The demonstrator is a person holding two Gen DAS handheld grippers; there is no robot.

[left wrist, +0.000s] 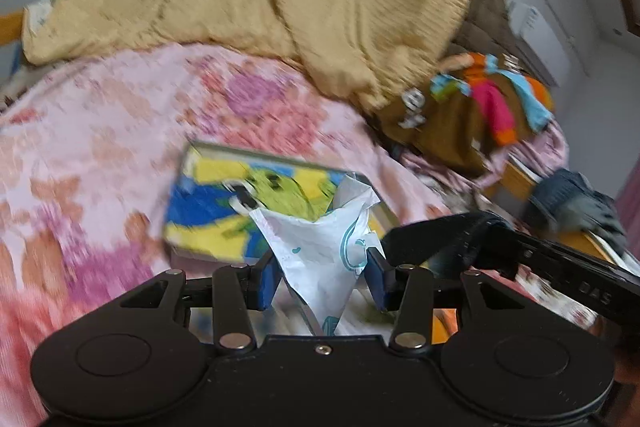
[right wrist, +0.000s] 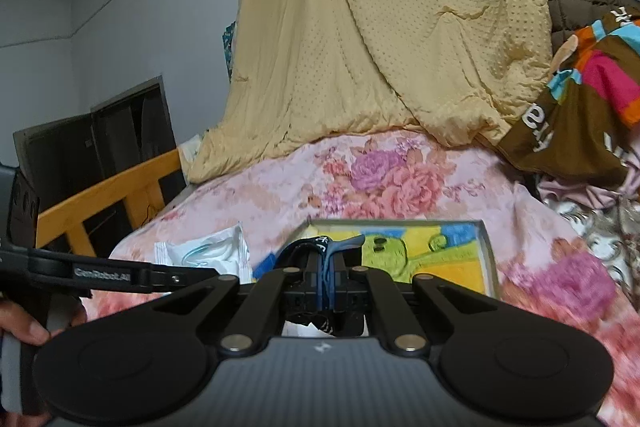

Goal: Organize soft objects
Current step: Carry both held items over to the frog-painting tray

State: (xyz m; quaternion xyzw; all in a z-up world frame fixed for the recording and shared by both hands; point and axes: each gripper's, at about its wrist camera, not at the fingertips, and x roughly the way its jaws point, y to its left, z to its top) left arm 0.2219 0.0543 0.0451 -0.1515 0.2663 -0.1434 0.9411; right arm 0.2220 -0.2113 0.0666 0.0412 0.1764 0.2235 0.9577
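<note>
In the left wrist view my left gripper (left wrist: 322, 275) is shut on a crumpled white plastic packet (left wrist: 320, 251) with teal print, squeezed between its blue pads (left wrist: 267, 279) and held above the bed. In the right wrist view my right gripper (right wrist: 326, 279) is shut tight on a thin dark blue and black piece of fabric (right wrist: 328, 255), which sticks up past the fingertips. The same dark fabric (left wrist: 436, 239) shows at the right of the left wrist view. The packet (right wrist: 208, 251) appears again at the left of the right wrist view. Both grippers hang side by side over a flat cartoon-printed box (right wrist: 424, 251).
The box (left wrist: 240, 203) lies on a pink floral bedspread (left wrist: 100, 131). A tan quilt (right wrist: 380, 47) is heaped behind, with a brown garment with bright stripes (right wrist: 580, 107) to its right. There is a wooden bed rail (right wrist: 112, 195) at the left, a denim item (left wrist: 572, 203), and a hand (right wrist: 20, 327).
</note>
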